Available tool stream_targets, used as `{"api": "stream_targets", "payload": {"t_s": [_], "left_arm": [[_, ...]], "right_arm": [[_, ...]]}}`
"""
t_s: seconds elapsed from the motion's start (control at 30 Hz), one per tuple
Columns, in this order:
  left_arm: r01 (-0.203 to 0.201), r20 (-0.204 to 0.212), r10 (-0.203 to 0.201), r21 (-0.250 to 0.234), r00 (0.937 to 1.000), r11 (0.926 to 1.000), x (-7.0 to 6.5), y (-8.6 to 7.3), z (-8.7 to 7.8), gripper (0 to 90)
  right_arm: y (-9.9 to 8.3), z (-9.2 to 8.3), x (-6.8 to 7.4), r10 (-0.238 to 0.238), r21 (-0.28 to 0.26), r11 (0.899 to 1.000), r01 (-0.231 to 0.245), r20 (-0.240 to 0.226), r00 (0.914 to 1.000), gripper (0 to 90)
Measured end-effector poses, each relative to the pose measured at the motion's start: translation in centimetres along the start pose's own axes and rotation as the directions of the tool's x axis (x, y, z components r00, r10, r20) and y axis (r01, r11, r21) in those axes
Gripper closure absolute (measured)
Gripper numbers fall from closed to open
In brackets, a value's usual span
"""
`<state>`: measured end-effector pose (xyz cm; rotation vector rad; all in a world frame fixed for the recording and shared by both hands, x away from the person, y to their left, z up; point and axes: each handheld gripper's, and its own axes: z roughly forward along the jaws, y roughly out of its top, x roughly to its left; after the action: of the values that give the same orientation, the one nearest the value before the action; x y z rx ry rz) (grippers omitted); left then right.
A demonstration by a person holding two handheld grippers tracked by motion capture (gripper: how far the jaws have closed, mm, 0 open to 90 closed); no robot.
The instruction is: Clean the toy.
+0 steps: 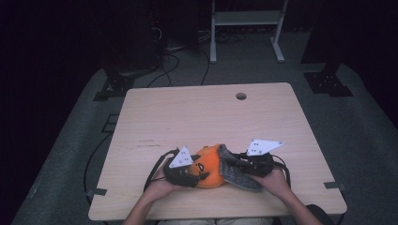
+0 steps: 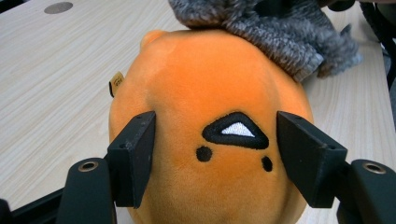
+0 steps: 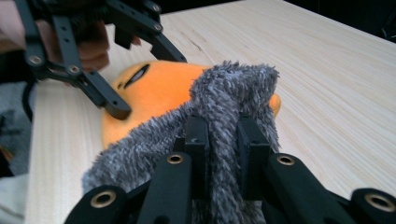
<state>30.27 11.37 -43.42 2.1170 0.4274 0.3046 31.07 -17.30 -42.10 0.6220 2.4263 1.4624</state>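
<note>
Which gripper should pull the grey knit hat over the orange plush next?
Right, probably. The right gripper is already shut on the grey hat, draped against the orange plush. The left gripper flanks the plush's face, better placed to steady it.

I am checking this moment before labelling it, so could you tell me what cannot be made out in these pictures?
- High view: the far side of the orange plush toy, hidden by the grey fuzzy fabric.
- Left gripper view: the toy's underside, cut off by the bottom edge; the left gripper jaws flank its face.
- Right gripper view: the fabric's full shape, hidden by the right gripper.
</note>
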Motion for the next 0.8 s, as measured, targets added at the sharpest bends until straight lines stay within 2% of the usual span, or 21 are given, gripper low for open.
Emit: {"api": "stream_targets", "payload": {"t_s": [0.03,0.07,0.13,0.17,0.27,0.3,0.33,0.37,0.4,0.43,0.47,0.53,0.6,0.63,0.73,0.77,0.8], "left_arm": [[0.003,0.001,-0.003,-0.002,1.0000,1.0000,0.0,0.0,0.0,31.7],[0.005,0.002,-0.005,-0.005,1.0000,1.0000,0.0,-0.1,0.0,32.0],[0.007,0.005,-0.007,-0.006,1.0000,1.0000,0.1,-0.1,0.0,31.9],[0.003,0.006,-0.003,-0.007,1.0000,1.0000,0.0,-0.1,0.0,31.9],[-0.008,0.005,0.008,-0.004,1.0000,1.0000,-0.1,0.0,0.1,31.9],[-0.014,0.005,0.014,-0.002,0.9999,0.9999,-0.2,0.0,0.1,31.8],[-0.014,0.005,0.014,-0.002,0.9999,0.9999,-0.2,0.0,0.1,31.8],[-0.010,0.005,0.010,-0.002,0.9999,0.9999,-0.2,0.0,0.1,31.9],[-0.006,0.006,0.007,-0.005,1.0000,1.0000,-0.2,-0.1,0.1,31.9],[-0.011,0.008,0.011,-0.006,0.9999,0.9999,-0.1,-0.1,0.1,31.9],[-0.010,0.005,0.010,-0.008,0.9999,0.9999,-0.2,-0.1,0.1,32.0],[-0.015,0.006,0.015,-0.010,0.9999,0.9998,-0.3,0.0,0.1,31.9],[-0.019,0.007,0.019,-0.004,0.9998,0.9998,-0.4,0.0,0.1,31.9],[-0.024,0.007,0.024,-0.006,0.9997,0.9997,-0.5,0.1,0.2,31.9],[-0.036,0.005,0.036,-0.004,0.9993,0.9994,-0.6,0.2,0.3,31.8],[-0.038,0.006,0.039,-0.002,0.9992,0.9993,-0.6,0.1,0.2,31.8],[-0.038,0.006,0.039,-0.002,0.9992,0.9993,-0.6,0.1,0.2,31.9]], "right_arm": [[0.0,0.0,0.0,0.000,0.000,1.000,0.000,0.000,1.0000,76.6],[-0.3,0.0,-0.6,0.030,0.017,0.999,-0.030,0.008,0.9995,76.6],[-0.5,-0.1,-0.9,0.037,0.029,0.999,-0.037,0.024,0.9990,76.6],[-1.0,-0.2,-1.3,0.049,0.051,0.997,-0.052,0.045,0.9977,76.7],[-1.0,-0.4,-1.2,0.067,0.035,0.997,-0.068,0.030,0.9973,76.7],[-0.4,-0.5,-0.5,0.051,-0.023,0.998,-0.052,-0.025,0.9984,76.6],[-0.4,-0.5,-0.5,0.051,-0.023,0.998,-0.052,-0.025,0.9984,76.6],[0.1,-0.1,0.2,0.012,-0.014,1.000,-0.012,-0.022,0.9997,76.6],[0.1,-0.1,0.2,0.012,-0.014,1.000,-0.012,-0.022,0.9997,76.6],[0.0,0.0,0.2,0.009,-0.006,1.000,-0.009,-0.016,0.9998,76.6],[-0.4,0.0,-0.6,0.044,0.010,0.999,-0.044,-0.009,0.9990,76.7],[-0.8,-0.2,-1.2,0.056,0.044,0.997,-0.057,0.030,0.9980,76.7],[-1.1,-0.3,-1.5,0.063,0.058,0.996,-0.066,0.041,0.9972,76.7],[-1.3,-0.6,-1.5,0.082,0.043,0.996,-0.083,0.027,0.9963,76.7],[-0.5,-0.6,-0.5,0.055,-0.026,0.998,-0.055,-0.034,0.9979,76.5],[-0.1,-0.4,-0.1,0.033,-0.025,0.999,-0.034,-0.032,0.9989,76.6],[-0.1,-0.4,-0.1,0.033,-0.025,0.999,-0.034,-0.032,0.9989,76.6]]}}
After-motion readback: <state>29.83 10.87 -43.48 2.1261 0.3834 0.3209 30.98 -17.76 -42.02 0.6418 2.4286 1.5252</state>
